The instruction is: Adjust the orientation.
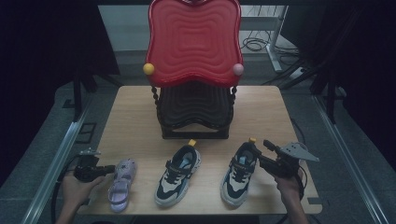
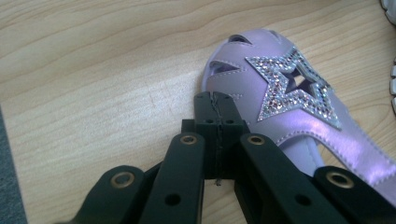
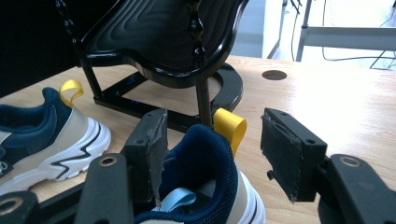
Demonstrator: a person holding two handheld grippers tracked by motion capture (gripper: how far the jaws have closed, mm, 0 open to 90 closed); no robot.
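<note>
Sandal [image 1: 122, 183] at table's [image 1: 140, 112] near-left edge, closed left gripper [image 1: 111, 169] touching its side. Right gripper [image 3: 212, 144], jaws apart, straddles heel of right sneaker [image 1: 239, 172]; second sneaker [image 1: 177, 175] lies between sandal and right sneaker.

Your left gripper [image 1: 108, 169] has bare wood on its outer side, out to the table [image 1: 135, 112] edge; on the inner side the lilac sandal [image 1: 121, 183] touches its closed jaws. Narrow lanes of tabletop separate the sandal, the middle sneaker [image 1: 177, 175] and the right sneaker [image 1: 239, 173], whose heel sits between your right gripper's [image 3: 212, 154] spread jaws. Behind the shoes, the two-tier rack [image 1: 194, 70] blocks the table's centre; open wood flanks it on both sides.
</note>
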